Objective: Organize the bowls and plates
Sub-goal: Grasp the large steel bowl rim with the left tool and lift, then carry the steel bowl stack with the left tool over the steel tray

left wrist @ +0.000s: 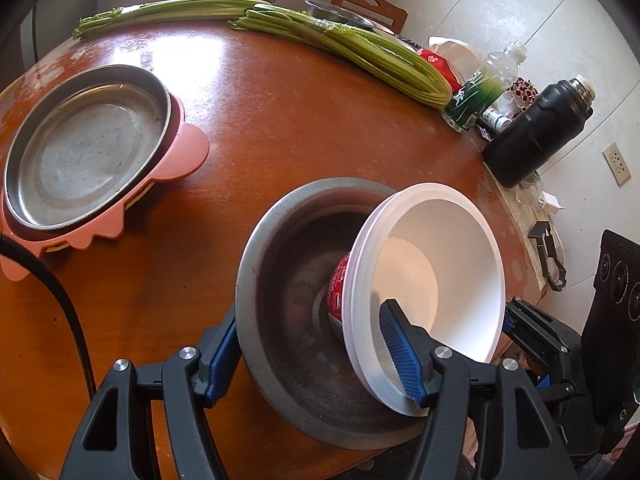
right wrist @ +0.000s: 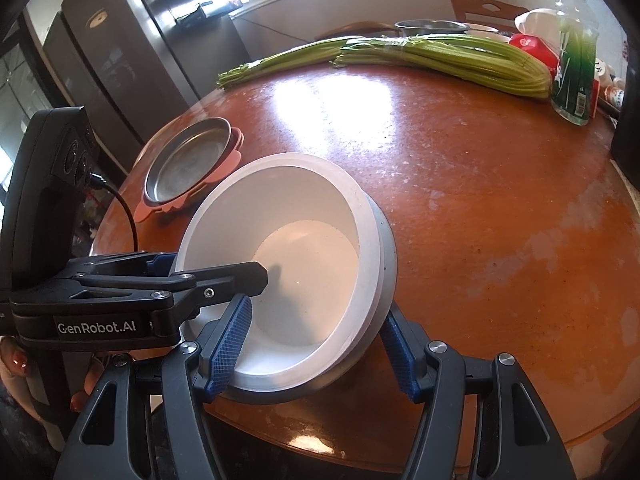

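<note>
Sunlit and glossy, the round wooden bench [left wrist: 280, 120] carries the job at its near edge: a white bowl [left wrist: 460, 232] sits tilted inside a steel bowl [left wrist: 288, 280], so I judge the step in hand to be nesting. My left gripper [left wrist: 308, 312] has its jaws apart, one finger outside the steel wall, the other inside the white bowl. The right gripper [right wrist: 316, 308] straddles the opposite side likewise. I cannot tell whether either pair actually presses. Next, I reckon, the white bowl must be levelled and seated, then let go. Counted: three bowls, including a far steel bowl [left wrist: 340, 14]; one steel plate [left wrist: 88, 148] on a pink mat [left wrist: 192, 152]; two celery bundles [left wrist: 360, 52]; one bottle [left wrist: 480, 88]; one black flask [left wrist: 536, 128].
</note>
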Demonstrator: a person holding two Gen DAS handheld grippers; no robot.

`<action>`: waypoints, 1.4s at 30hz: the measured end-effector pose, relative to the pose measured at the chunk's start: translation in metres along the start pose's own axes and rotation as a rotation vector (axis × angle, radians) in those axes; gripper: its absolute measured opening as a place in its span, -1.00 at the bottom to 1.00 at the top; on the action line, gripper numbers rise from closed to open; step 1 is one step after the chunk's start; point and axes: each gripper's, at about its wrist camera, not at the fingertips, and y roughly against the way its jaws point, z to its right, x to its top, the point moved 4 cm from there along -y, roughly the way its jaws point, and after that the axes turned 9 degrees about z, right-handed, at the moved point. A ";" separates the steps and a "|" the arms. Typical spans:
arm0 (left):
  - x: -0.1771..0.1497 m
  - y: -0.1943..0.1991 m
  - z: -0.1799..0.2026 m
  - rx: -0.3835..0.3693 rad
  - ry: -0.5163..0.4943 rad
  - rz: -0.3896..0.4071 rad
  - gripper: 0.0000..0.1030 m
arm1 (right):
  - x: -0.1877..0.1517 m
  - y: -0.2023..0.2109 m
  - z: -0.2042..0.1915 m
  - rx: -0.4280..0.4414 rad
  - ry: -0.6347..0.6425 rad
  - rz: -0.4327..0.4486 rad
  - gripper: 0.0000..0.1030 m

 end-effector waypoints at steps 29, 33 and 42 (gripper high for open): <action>0.002 -0.002 0.005 -0.020 -0.015 0.009 0.20 | 0.003 -0.005 -0.001 0.019 -0.018 -0.011 0.12; 0.004 0.004 0.002 -0.020 -0.013 0.019 0.20 | 0.007 -0.005 -0.006 0.027 -0.012 -0.008 0.12; 0.009 0.022 -0.006 -0.009 0.010 0.059 0.20 | 0.020 -0.005 -0.027 0.045 0.026 0.006 0.12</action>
